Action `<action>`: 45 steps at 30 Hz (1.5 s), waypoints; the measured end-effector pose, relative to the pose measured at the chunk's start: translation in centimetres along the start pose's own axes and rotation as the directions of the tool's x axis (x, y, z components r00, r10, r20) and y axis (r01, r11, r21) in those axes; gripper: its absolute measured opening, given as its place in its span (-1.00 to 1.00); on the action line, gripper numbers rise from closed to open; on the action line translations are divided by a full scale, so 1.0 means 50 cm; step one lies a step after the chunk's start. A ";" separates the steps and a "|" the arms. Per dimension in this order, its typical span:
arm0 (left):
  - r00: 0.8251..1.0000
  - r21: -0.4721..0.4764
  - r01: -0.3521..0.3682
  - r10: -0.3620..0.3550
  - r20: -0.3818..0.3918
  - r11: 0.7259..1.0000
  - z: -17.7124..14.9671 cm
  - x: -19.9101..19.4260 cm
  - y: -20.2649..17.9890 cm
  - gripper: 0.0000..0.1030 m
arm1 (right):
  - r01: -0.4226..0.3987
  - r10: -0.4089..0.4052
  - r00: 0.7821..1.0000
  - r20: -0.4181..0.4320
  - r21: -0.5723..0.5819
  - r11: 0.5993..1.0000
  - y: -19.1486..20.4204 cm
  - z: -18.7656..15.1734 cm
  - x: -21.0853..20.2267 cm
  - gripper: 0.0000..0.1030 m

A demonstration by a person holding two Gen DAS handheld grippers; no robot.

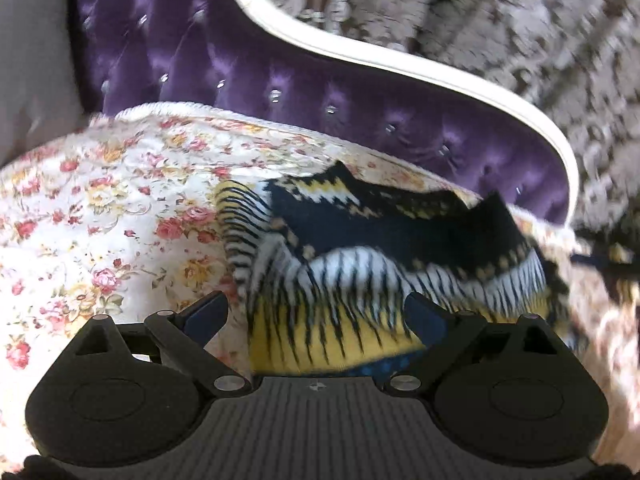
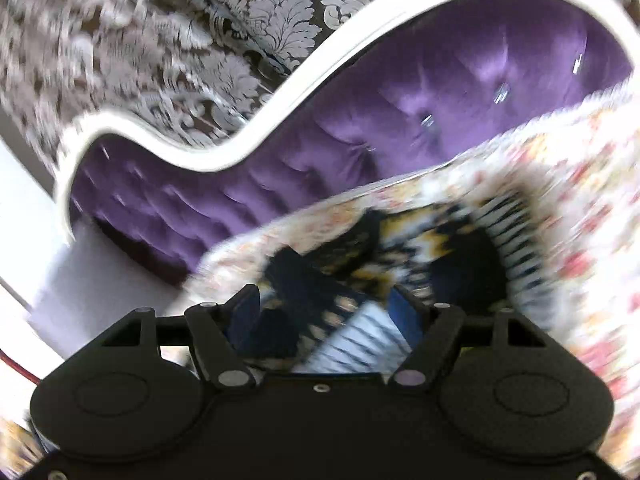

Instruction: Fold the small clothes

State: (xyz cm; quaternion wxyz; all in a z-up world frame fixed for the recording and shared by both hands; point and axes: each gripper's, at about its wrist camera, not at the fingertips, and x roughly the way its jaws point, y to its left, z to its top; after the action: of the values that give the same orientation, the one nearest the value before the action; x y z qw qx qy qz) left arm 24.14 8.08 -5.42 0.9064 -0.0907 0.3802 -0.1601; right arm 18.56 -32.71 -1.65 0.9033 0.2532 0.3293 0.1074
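Left gripper (image 1: 316, 312), jaws spread, nearest the lens; patterned knit garment (image 1: 360, 264) in yellow, white and navy lies bunched between and beyond the fingers, no pad seen pressing on it; right gripper (image 2: 326, 312), jaws likewise parted over the same garment (image 2: 348, 320), nothing clamped; garment rests on floral bedspread (image 1: 100, 208), below tufted purple headboard (image 1: 240, 72); step judged: a fold just laid and let go; next move calls for a fresh pinch on a free edge, once the blurred cloth settles.
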 end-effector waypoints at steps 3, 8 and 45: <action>1.000 0.015 -0.014 0.014 -0.027 1.000 0.026 0.035 0.013 0.86 | 0.029 -0.030 1.000 -0.009 -0.128 0.991 0.005 -0.003 0.013 0.45; 0.996 0.021 0.028 -0.026 -0.083 0.999 0.050 0.088 0.026 0.86 | -0.018 0.008 0.999 -0.040 -0.243 0.970 0.010 0.002 0.072 0.49; 0.991 0.134 -0.123 0.116 0.060 0.983 0.027 0.077 -0.021 -0.61 | -0.050 0.015 0.996 -0.091 -0.399 0.915 0.052 -0.023 0.120 -0.71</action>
State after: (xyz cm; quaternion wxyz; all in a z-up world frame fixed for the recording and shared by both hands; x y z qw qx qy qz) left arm 27.42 5.75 -6.74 0.9280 -0.0092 0.3494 -0.1289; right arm 22.29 -27.89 -4.24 0.9191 0.0633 0.3345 0.1984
